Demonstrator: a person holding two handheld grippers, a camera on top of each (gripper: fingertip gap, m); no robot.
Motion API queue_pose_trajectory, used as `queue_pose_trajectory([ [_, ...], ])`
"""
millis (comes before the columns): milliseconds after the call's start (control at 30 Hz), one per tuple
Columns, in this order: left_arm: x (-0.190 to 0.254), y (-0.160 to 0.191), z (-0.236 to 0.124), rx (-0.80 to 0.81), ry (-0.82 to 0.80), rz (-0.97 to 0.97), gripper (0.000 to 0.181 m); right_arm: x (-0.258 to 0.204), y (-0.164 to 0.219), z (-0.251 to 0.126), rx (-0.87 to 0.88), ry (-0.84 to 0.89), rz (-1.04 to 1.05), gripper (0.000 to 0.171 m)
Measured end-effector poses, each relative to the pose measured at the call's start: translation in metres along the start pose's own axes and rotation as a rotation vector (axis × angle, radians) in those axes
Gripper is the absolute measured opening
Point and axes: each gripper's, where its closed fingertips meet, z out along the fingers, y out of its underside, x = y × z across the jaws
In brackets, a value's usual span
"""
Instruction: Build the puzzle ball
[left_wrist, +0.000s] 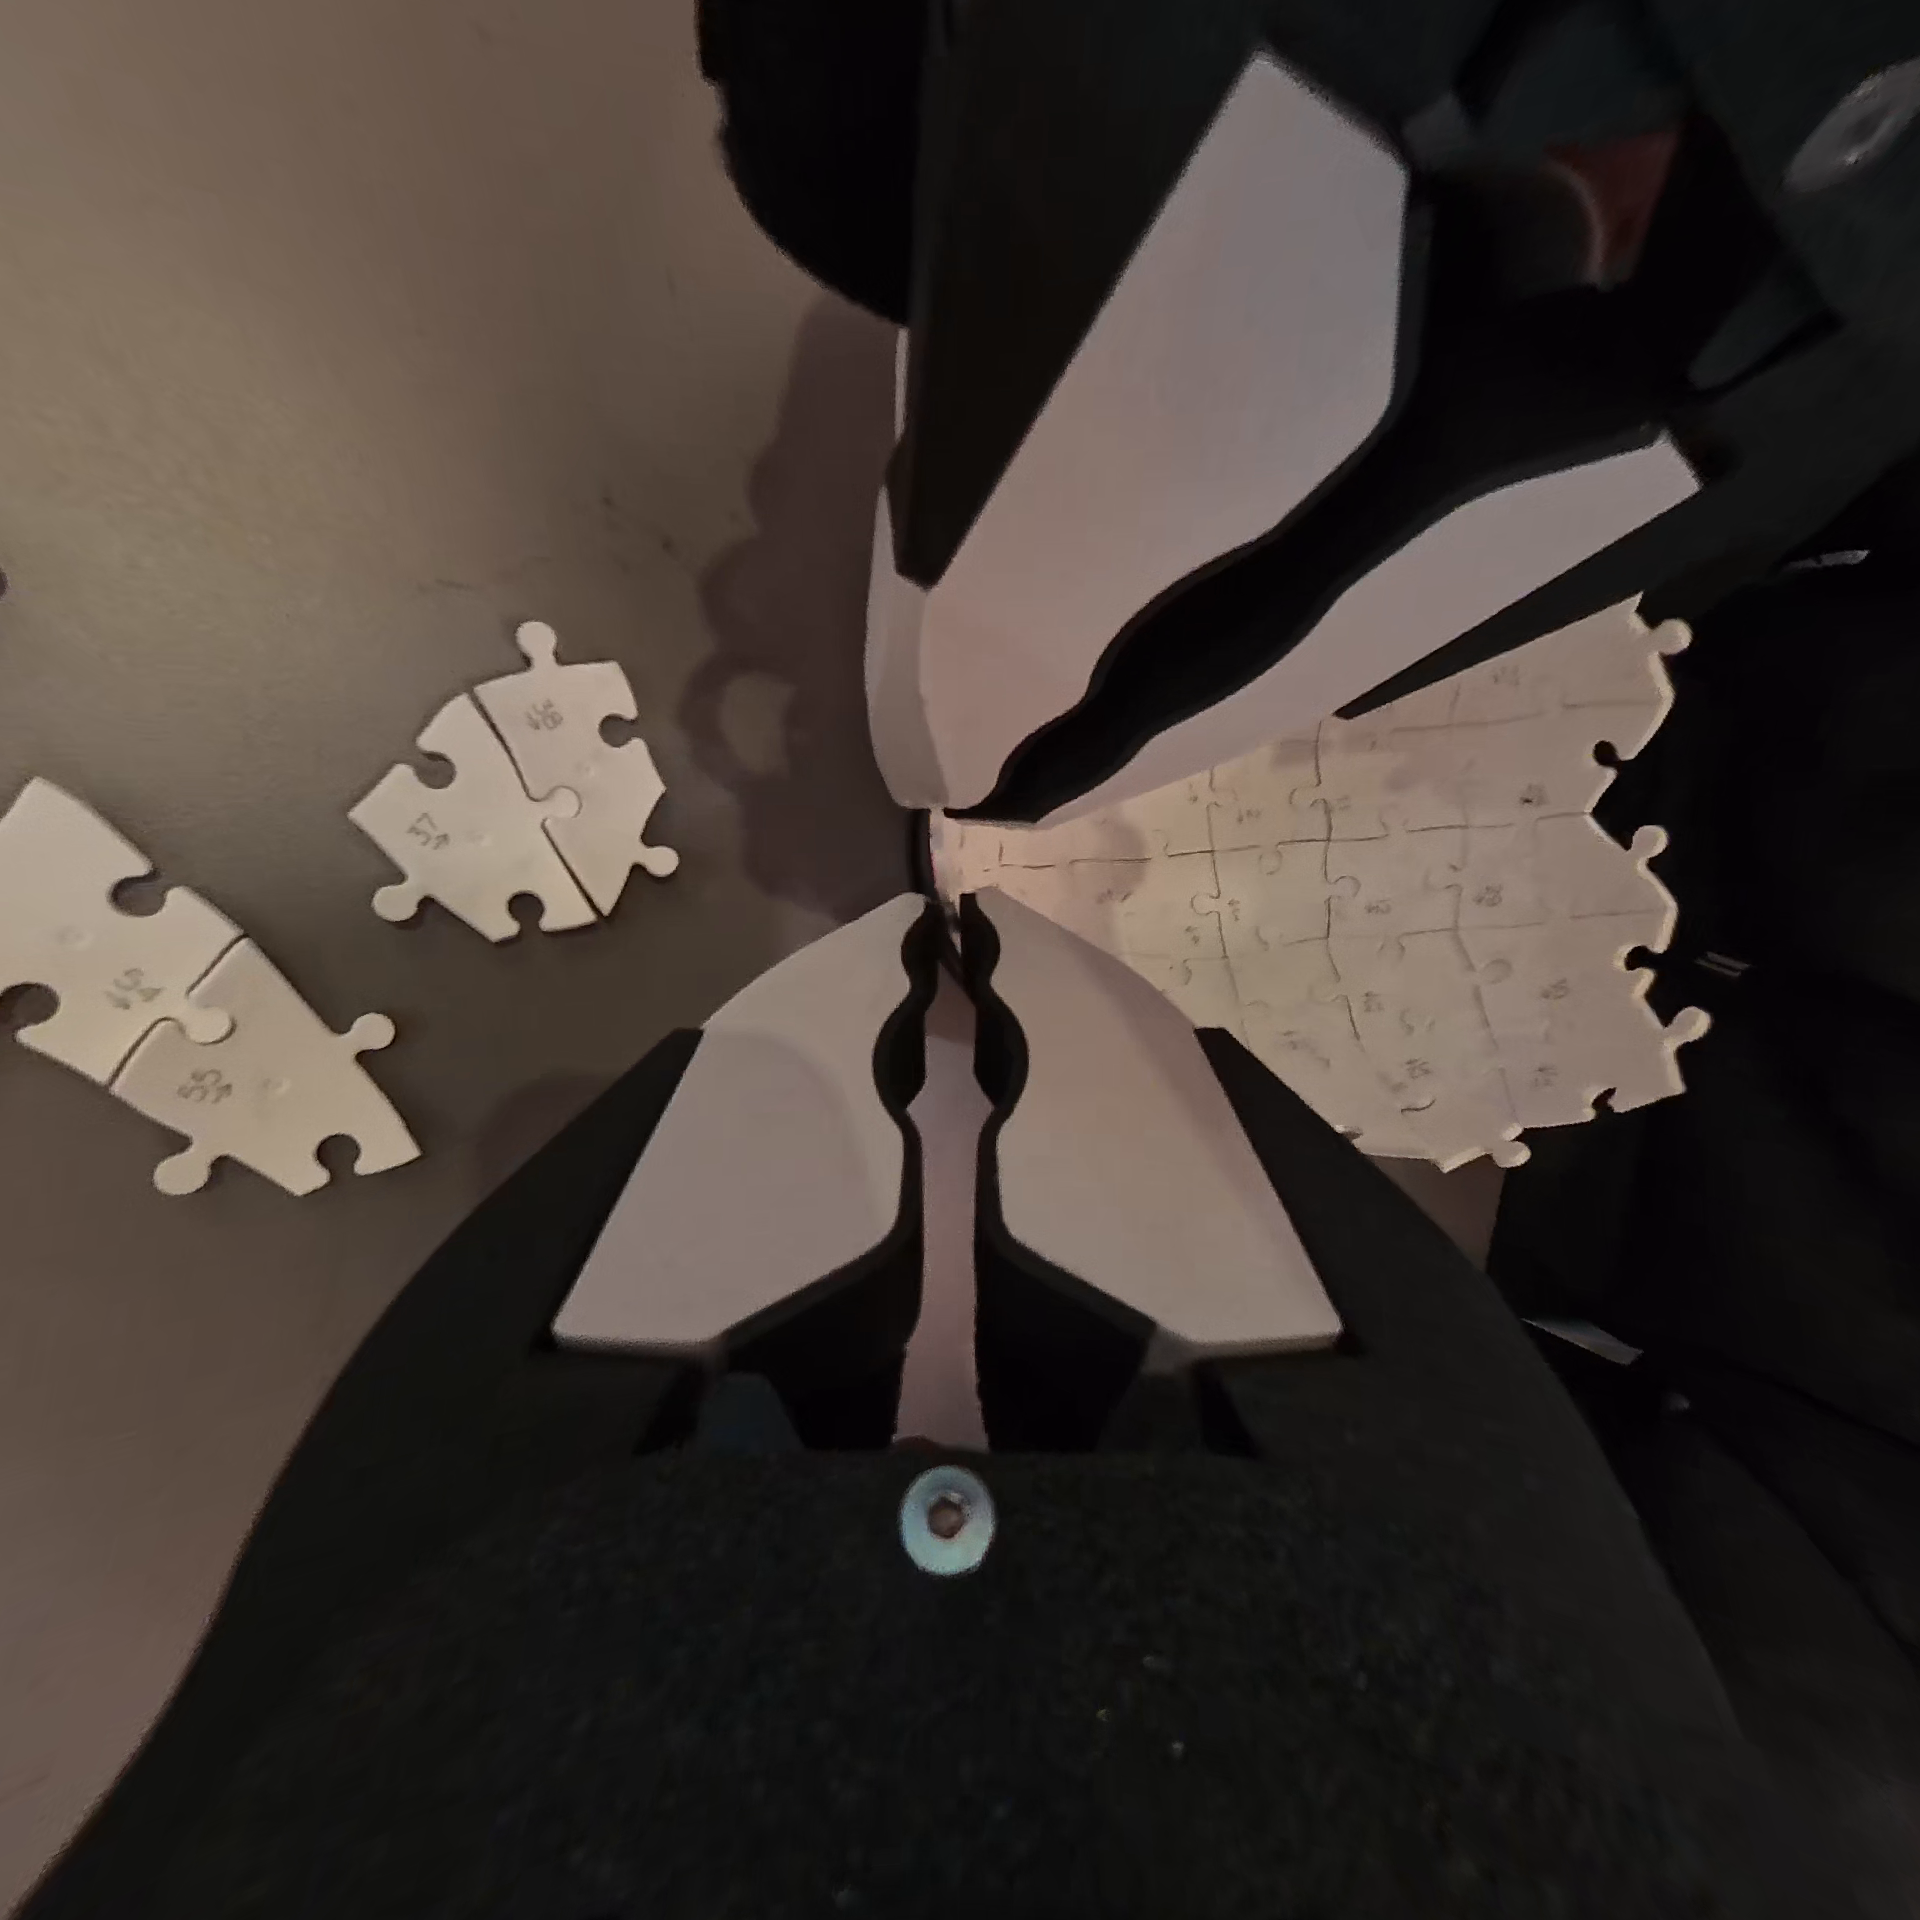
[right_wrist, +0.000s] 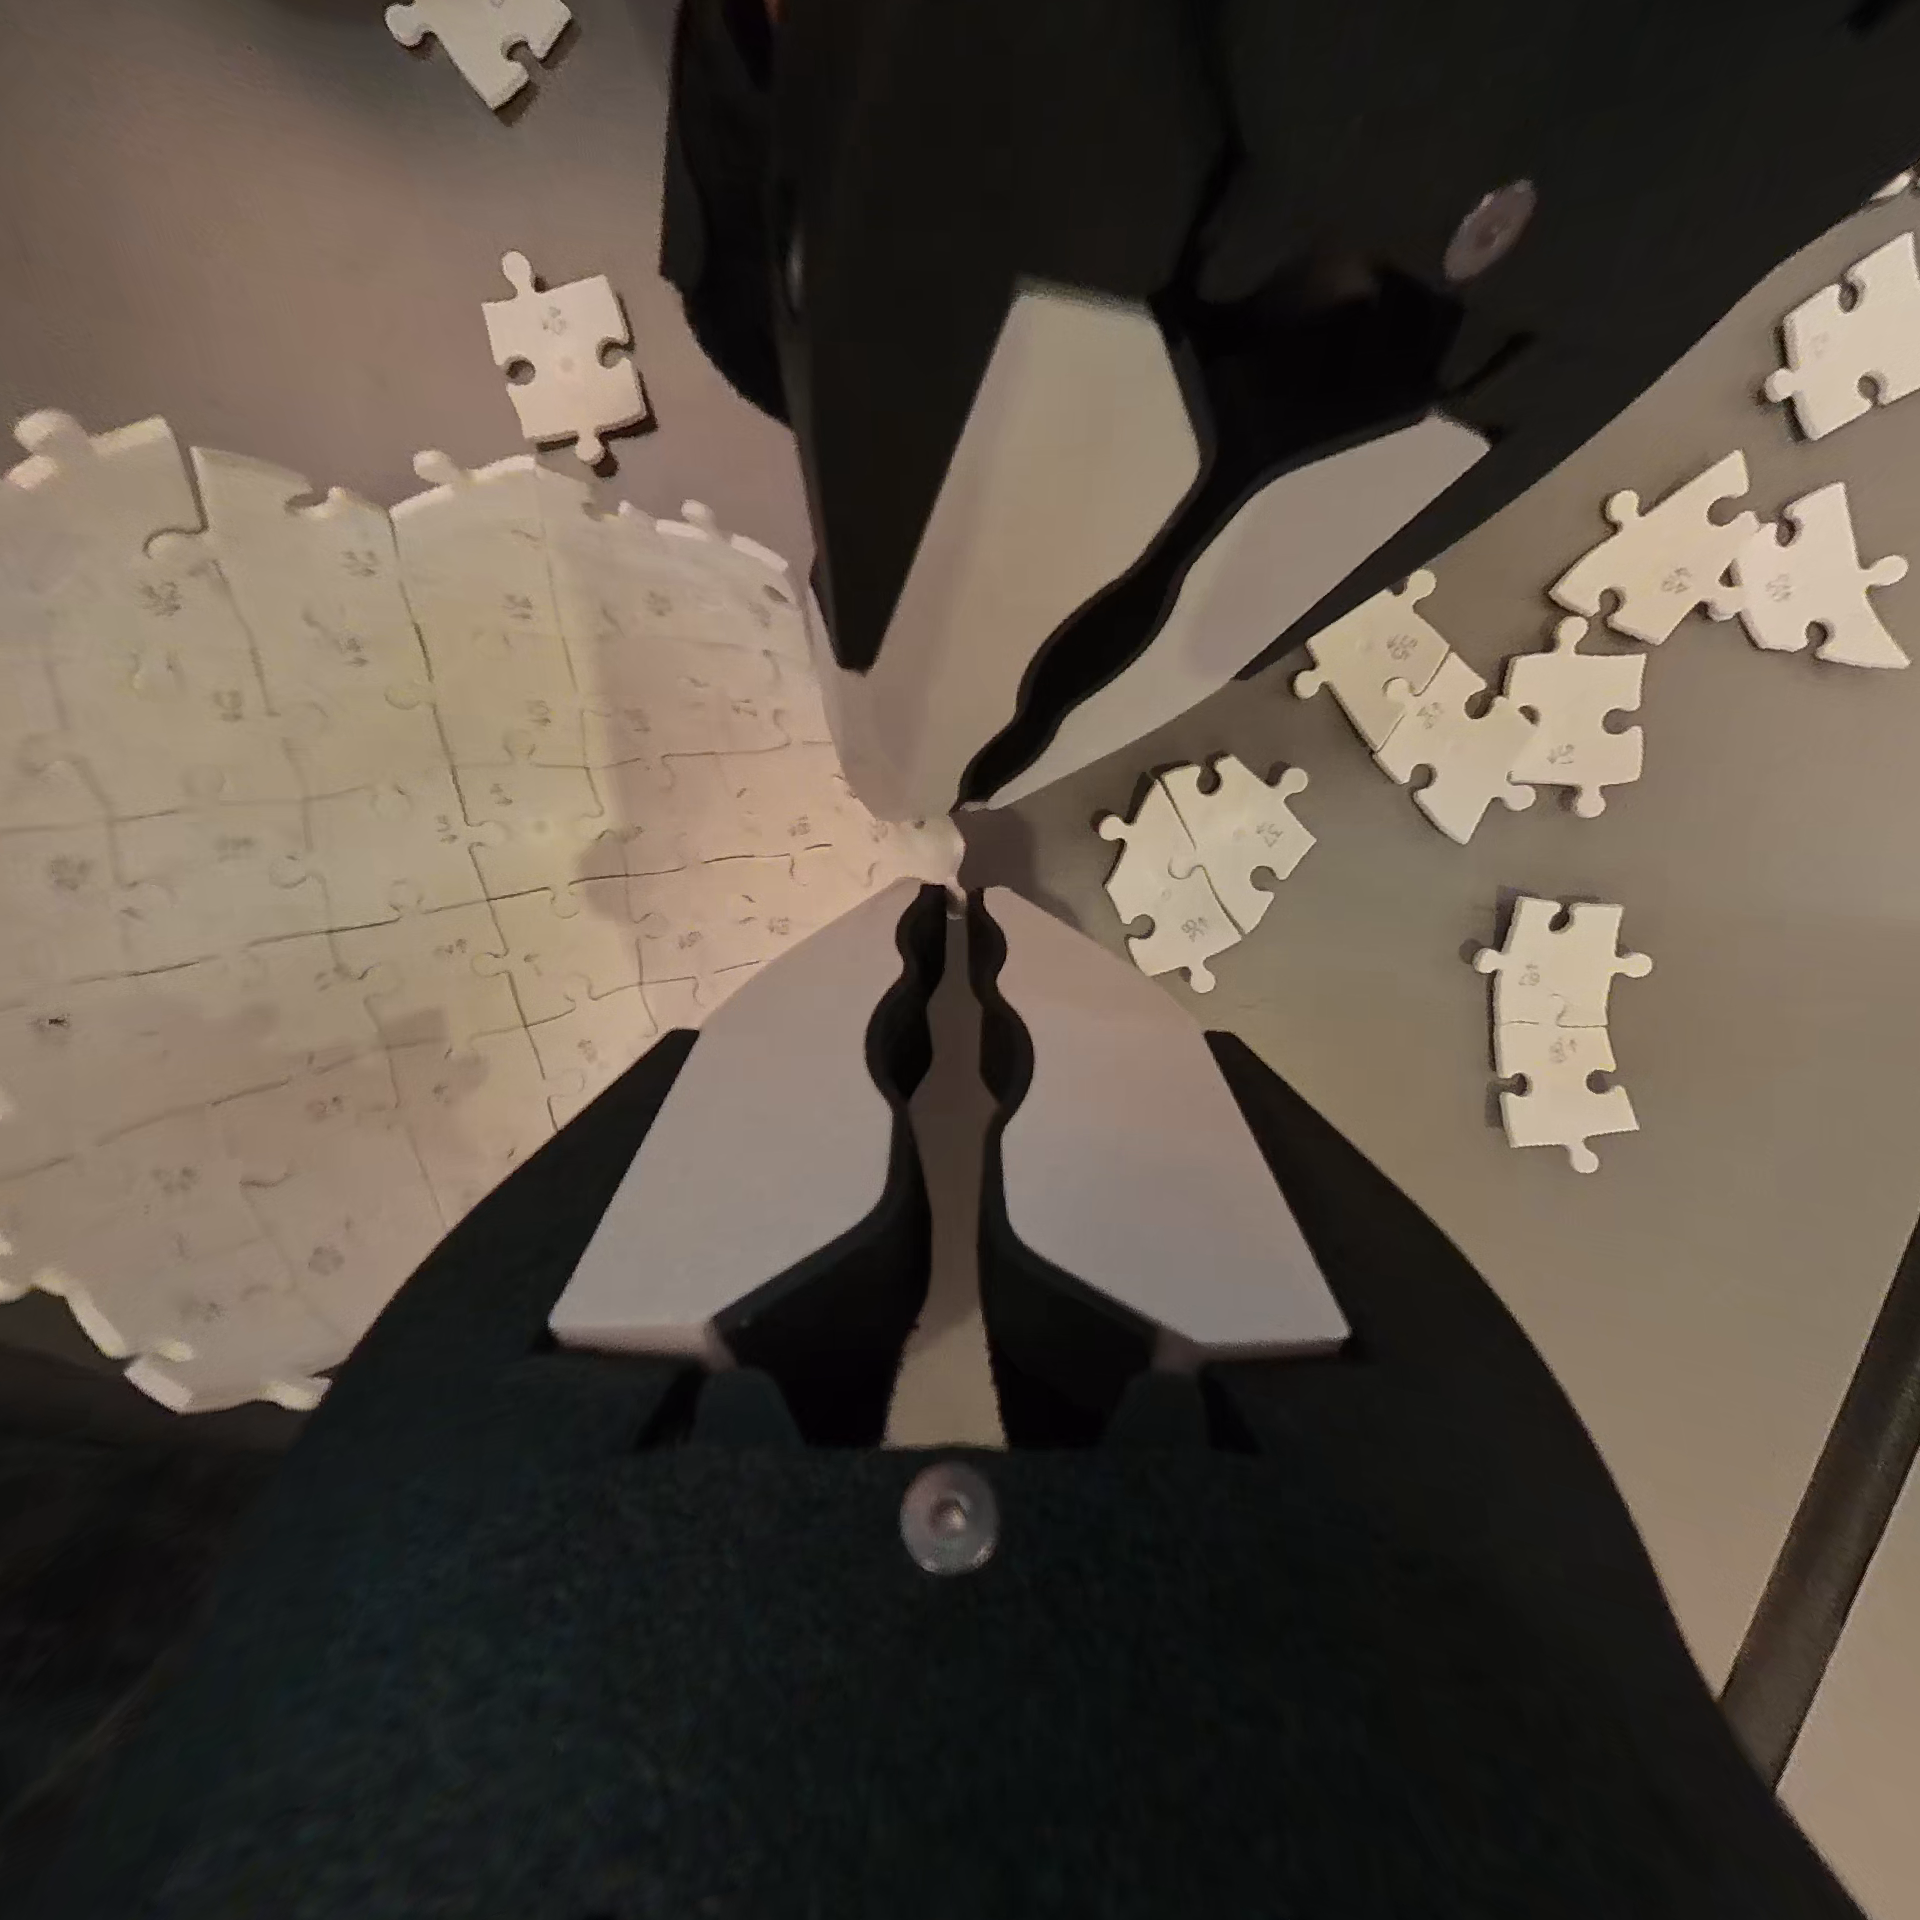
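The part-built puzzle ball is a curved white shell of many joined pieces; it shows at the right of the left wrist view (left_wrist: 1403, 935) and at the left of the right wrist view (right_wrist: 312, 831). My left gripper (left_wrist: 943, 914) is shut on the shell's near edge, which I see edge-on between its fingertips. My right gripper (right_wrist: 954, 899) is shut on the same edge. The two grippers meet tip to tip: the right gripper (left_wrist: 951, 805) comes in from above in the left wrist view, and the left gripper (right_wrist: 961, 805) does so in the right wrist view.
Loose white pieces lie on the grey table (left_wrist: 312, 416): two joined pairs (left_wrist: 520, 790) (left_wrist: 197, 1018) to the left, and several singles and pairs (right_wrist: 1205, 873) (right_wrist: 1558, 1029) (right_wrist: 566, 353) around the shell. A dark strip (right_wrist: 1818, 1507) runs along the table's right side. Less than 4 cm separates the two grippers' tips.
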Motion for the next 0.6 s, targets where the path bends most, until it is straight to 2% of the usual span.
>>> queue_pose_trajectory([
  [333,-0.0002,-0.0007,0.0005,-0.008,-0.061,0.106,0.002,-0.0001,0.0009,-0.0011,0.008,0.075,-0.096,0.003],
  [600,-0.0012,-0.0001,0.0002,-0.008,-0.069,0.117,0.003,0.0012,0.0006,0.0000,-0.011,0.109,-0.114,0.004],
])
